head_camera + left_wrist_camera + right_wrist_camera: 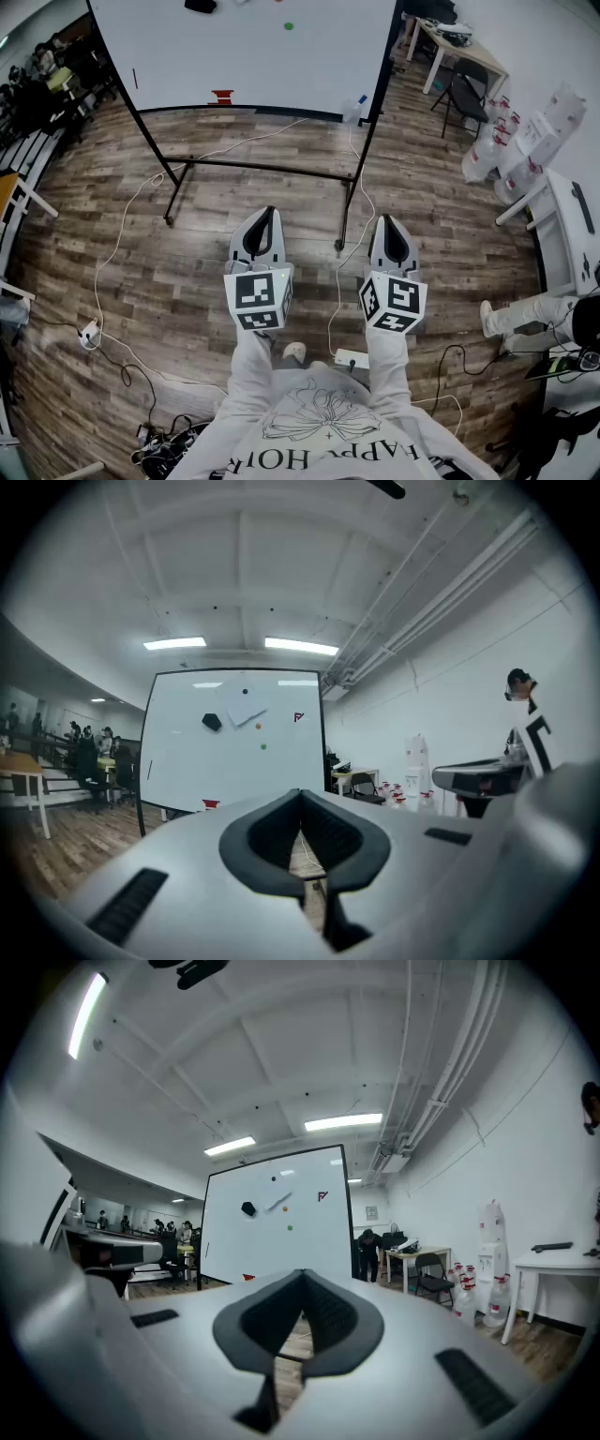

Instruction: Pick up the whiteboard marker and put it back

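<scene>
Facing the whiteboard [244,47] on its black stand, with wood floor [187,253] in between. Far left: seated people at desks, too small for detail. White cable [111,246] snaking over the floor from the stand's left side down to a small white plug block [90,331]. On the board's left part: whiteboard marker [134,78], as far as can be told. Thin dark upright stick against the surface, well apart from both grippers, too small to confirm. Further right on the board: red item [222,96] at the lower edge, black block [200,5] near the top, green dot [288,25]. Left gripper [271,212] held level, aimed at the board, jaws closed tip to tip, nothing between them. Right gripper [390,221] just beside it, same level pose, jaws fully closed, also empty. Clear bottle [356,109] on the floor by the stand's right leg. Upper right: counter [469,47] with a dark folding chair [466,89] beside it, then a cluster of white bottles [514,141]. Right edge: a person's light trouser leg [520,314] and shoe.
</scene>
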The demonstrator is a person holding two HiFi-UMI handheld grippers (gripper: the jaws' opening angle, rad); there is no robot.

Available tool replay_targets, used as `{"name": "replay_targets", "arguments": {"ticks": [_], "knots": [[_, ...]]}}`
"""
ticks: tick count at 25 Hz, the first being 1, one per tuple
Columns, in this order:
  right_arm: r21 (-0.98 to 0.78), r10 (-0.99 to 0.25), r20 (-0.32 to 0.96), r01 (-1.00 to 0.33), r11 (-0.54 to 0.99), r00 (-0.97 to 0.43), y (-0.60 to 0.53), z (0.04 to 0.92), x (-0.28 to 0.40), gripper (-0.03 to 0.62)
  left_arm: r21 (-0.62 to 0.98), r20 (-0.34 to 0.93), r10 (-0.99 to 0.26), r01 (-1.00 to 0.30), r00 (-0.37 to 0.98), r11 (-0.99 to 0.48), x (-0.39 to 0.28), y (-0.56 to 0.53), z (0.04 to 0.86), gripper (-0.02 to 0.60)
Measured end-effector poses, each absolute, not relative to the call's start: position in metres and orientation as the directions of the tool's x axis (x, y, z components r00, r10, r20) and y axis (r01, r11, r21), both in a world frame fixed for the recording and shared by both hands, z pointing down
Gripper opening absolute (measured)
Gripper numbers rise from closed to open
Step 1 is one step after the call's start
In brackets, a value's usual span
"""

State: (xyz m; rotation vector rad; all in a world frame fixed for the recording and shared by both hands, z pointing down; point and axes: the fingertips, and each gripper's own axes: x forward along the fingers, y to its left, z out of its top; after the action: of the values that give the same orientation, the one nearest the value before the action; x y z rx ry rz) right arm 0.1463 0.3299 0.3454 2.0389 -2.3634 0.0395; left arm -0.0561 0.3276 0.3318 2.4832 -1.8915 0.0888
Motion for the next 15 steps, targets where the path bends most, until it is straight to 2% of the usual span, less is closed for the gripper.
{"name": "replay_targets", "arguments": {"ticks": [15], "knots": [[-0.017, -0.990, 0.040, -0.991, 0.133, -0.133, 0.306, 0.356, 0.129, -0.006, -0.014, 0.066, -0.963, -0.965, 0.261, -0.263, -0.083, 0.303, 0.342, 0.006]]}}
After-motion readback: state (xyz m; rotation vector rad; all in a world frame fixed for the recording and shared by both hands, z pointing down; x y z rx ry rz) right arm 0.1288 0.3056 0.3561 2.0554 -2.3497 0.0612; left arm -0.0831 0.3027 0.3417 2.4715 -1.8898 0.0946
